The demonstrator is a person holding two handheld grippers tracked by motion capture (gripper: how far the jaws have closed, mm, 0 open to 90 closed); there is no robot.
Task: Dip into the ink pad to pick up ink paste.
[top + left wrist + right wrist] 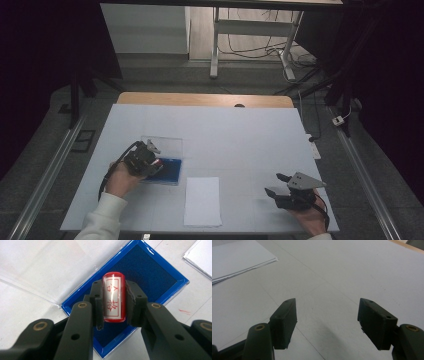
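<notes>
A white-covered table (240, 135) is carrying a blue ink pad (169, 171) with its clear lid (165, 146) lying open, and what is probably a paper stack (202, 201).

Bare table (240, 140) between ink pad (169, 170) and paper stack (202, 201).

The left gripper (113, 302) sat over the blue ink pad in its tray (160, 277), with the red round stamp (114, 297) between its jaws. The clear plastic lid (167, 144) lay behind the pad. The white paper sheets (202, 201) lay just right of it (nearer the person). The right gripper (276, 184) was far off to the right on the white table (240, 135).
</notes>
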